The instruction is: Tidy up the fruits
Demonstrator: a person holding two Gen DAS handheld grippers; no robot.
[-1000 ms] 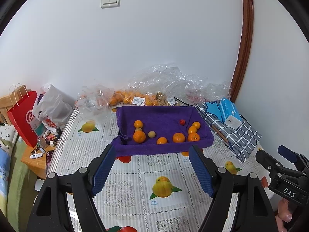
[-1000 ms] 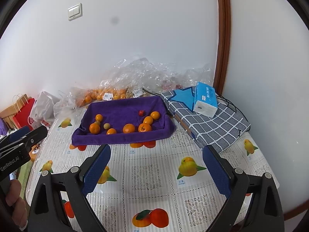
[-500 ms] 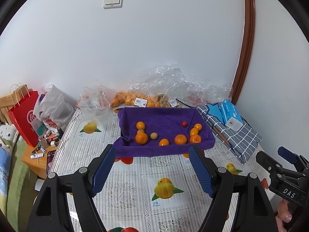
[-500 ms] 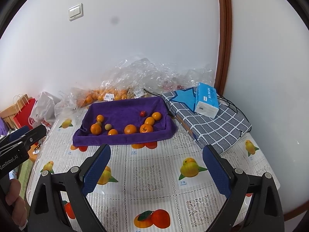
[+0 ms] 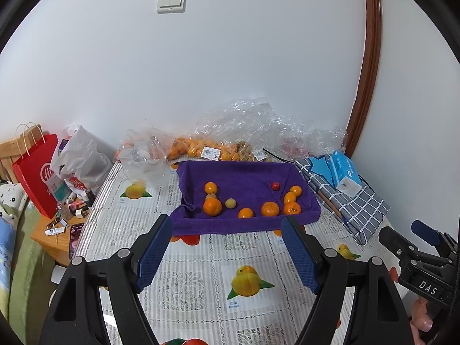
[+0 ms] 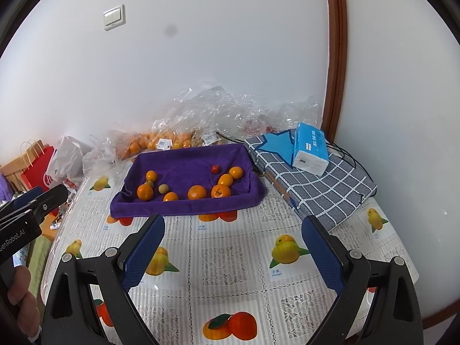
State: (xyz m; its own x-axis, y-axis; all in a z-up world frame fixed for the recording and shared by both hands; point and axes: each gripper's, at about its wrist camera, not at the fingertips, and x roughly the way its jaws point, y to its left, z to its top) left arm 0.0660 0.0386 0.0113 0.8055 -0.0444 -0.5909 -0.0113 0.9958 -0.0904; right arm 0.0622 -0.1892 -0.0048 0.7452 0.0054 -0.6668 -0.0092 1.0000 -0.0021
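A tray lined with a purple towel [image 5: 247, 172] [image 6: 187, 162] sits at the far middle of the table. Several oranges [image 5: 212, 206] [image 6: 197, 192], a small red fruit [image 5: 275, 185] [image 6: 215, 168] and a small tan fruit [image 5: 230, 203] [image 6: 163, 188] lie in it. My left gripper [image 5: 227, 238] is open and empty, hovering above the table in front of the tray. My right gripper [image 6: 233, 235] is open and empty too, held to the right of the left one; it also shows in the left wrist view [image 5: 402, 238].
Clear plastic bags with oranges [image 5: 201, 151] lie behind the tray against the wall. A folded checked cloth [image 6: 316, 184] with a blue tissue pack [image 6: 310, 149] lies right of the tray. A red paper bag [image 5: 34, 172] and a white bag [image 5: 77, 155] stand at the left.
Both grippers have drifted back slightly from the tray; the scene has shifted a little lower in both views. Nothing was picked up or let go.
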